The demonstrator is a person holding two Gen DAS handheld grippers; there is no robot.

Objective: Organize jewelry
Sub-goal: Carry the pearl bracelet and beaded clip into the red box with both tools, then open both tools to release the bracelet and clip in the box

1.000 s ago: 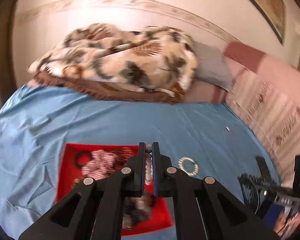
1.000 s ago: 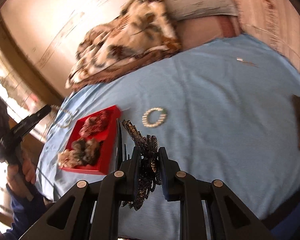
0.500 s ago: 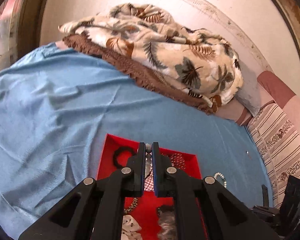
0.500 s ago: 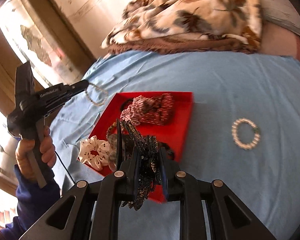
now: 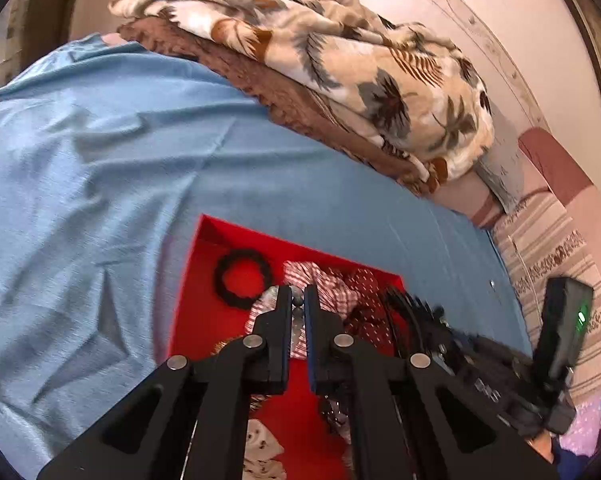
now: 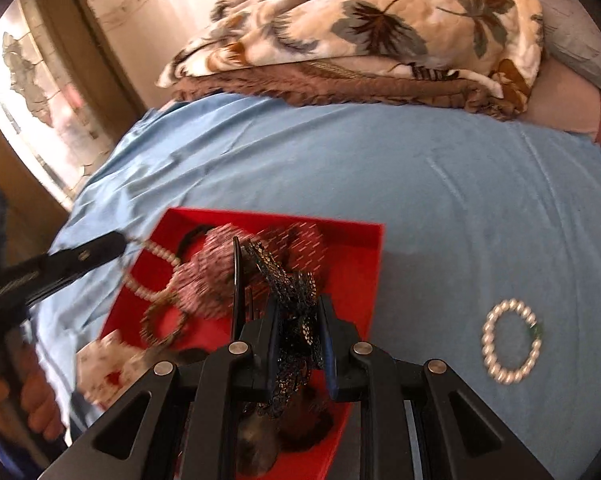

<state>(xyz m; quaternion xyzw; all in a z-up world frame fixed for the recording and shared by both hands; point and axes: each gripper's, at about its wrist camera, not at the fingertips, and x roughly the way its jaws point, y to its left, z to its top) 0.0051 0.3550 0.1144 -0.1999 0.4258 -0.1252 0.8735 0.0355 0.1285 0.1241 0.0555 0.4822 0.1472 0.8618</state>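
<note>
A red tray (image 5: 196, 304) (image 6: 364, 264) lies on the blue bedsheet and holds scrunchies, a black hair tie (image 5: 242, 278) and a bangle (image 6: 162, 322). My left gripper (image 5: 297, 308) is shut on a pearl bracelet (image 6: 150, 270) that hangs over the tray's left part. My right gripper (image 6: 296, 320) is shut on a black sequinned bow hair clip (image 6: 292, 292) above the tray's near right part. A second pearl bracelet (image 6: 510, 346) lies on the sheet to the right of the tray.
A leaf-print blanket (image 5: 340, 64) (image 6: 360, 24) is piled on a brown throw at the head of the bed. A striped cushion (image 5: 548, 248) lies at the right. A window is at the far left in the right wrist view.
Both grippers have moved over the red tray and lower toward it. The left one brought the pearl bracelet over the tray; the right one brought the bow clip over it.
</note>
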